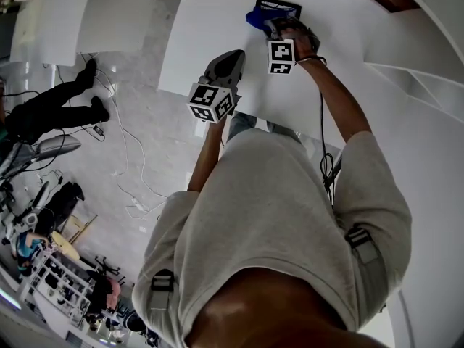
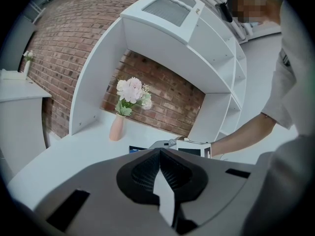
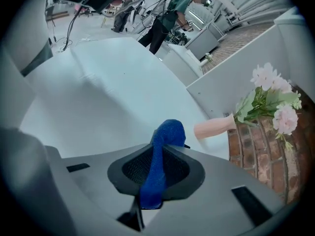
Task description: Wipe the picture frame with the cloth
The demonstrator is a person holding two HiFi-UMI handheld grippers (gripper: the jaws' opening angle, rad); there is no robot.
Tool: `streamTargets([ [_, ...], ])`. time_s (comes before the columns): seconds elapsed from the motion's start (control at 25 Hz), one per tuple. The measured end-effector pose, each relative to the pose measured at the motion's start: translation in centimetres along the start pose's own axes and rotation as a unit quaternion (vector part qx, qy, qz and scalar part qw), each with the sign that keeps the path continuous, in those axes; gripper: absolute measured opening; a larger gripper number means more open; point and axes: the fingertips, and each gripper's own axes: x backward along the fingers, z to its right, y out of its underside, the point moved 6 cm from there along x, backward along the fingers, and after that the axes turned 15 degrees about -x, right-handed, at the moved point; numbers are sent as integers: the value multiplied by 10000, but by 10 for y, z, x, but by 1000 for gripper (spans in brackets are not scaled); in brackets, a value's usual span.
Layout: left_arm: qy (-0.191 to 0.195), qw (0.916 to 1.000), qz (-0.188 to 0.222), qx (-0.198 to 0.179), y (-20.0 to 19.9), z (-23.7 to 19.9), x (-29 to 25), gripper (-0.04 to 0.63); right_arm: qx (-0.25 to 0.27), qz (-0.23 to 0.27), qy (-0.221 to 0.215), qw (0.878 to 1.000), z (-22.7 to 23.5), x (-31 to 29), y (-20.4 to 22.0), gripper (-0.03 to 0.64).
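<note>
While right gripper (image 3: 158,154) jaws pinch blue cloth (image 3: 167,132) against picture frame (image 1: 280,6), left gripper (image 2: 159,154) jaws pressed together.

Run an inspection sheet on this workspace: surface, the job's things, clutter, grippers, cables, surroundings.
Surface: white table.
Job's things: picture frame lies near the table's far edge; blue cloth sits at the frame's edge.
Clutter: pink vase with flowers.
Grippers: right hand-held gripper is shut on the cloth; left hand-held gripper is shut, empty and short of the frame.
Cables: gripper cable hangs by the right arm; loose floor cables.
Surroundings: brick wall, white shelves, a person in the background.
</note>
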Motion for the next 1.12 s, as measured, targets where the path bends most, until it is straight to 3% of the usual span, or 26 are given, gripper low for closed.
streamTargets([
  [0.76, -49, 9998, 188, 4, -4, 4, 1, 17, 60, 280, -99, 9995, -34, 29, -16, 61],
  [0.92, -104, 9996, 262, 13, -8, 2, 0, 17, -304, 417, 58, 9987, -25, 40, -19, 61],
  [1.12, -165, 9994, 309, -34, -15, 0, 6, 17, -1212, 698, 285, 9898, -13, 60, -24, 61],
])
